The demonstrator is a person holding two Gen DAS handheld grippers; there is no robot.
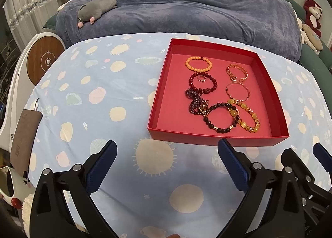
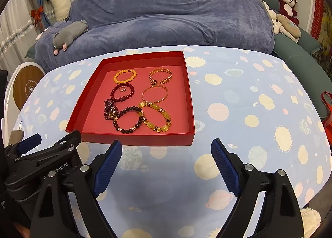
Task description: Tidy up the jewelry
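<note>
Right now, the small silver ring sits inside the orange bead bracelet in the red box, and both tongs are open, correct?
Not quite: the small silver ring lies inside the dark red bead bracelet, as the left wrist view shows. The rest stands.

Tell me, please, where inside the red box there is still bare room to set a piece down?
In the red box, bare floor runs along the left wall beside the dark red bracelet, and along the right wall past the thin bangle. The near middle is crowded: the black bracelet overlaps the yellow bracelet.
</note>
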